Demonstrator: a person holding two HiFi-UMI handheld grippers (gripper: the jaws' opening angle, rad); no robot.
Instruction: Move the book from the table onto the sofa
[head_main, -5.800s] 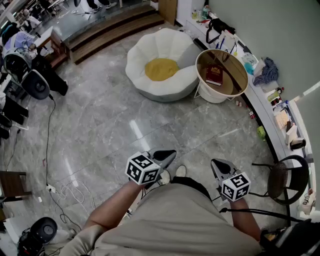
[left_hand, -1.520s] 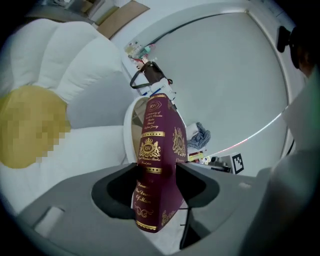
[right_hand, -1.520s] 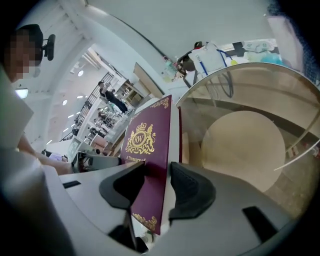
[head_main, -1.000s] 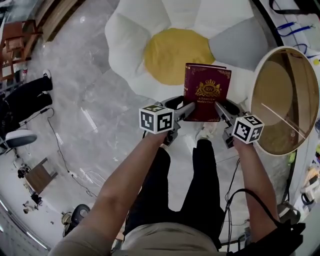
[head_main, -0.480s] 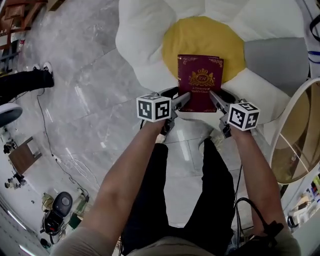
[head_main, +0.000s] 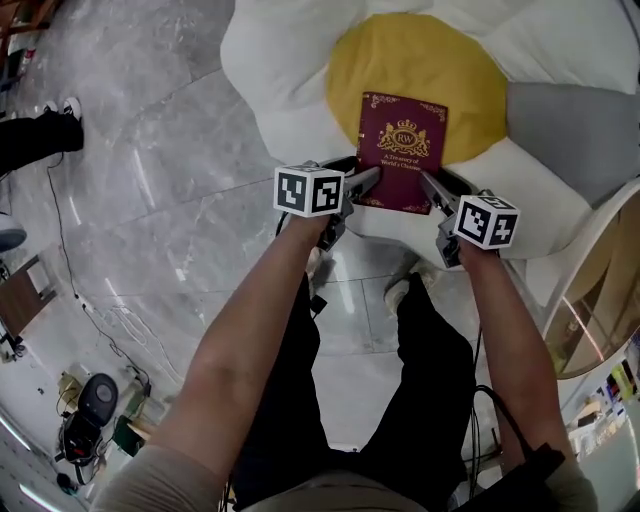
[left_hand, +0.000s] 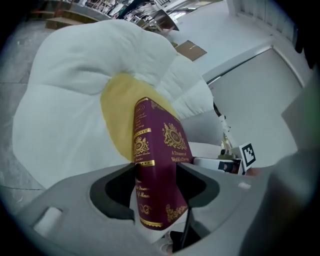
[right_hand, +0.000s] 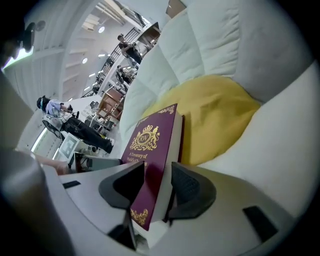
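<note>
Head view: book (head_main: 403, 150) over the sofa's (head_main: 280, 60) yellow centre, near corners clamped in left gripper (head_main: 368, 180) and right gripper (head_main: 428, 183) jaws, the right's just opening slightly. Grey marble floor (head_main: 150, 180) around; round counter (head_main: 600, 300) at right edge.

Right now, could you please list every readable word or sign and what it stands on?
"RW": crest on the book's front cover.
"A Treasury of World's": cover, below the crest; the rest is hidden.
Spine lettering: too blurred to read.
Marker cubes: patterns only, no words.
</note>
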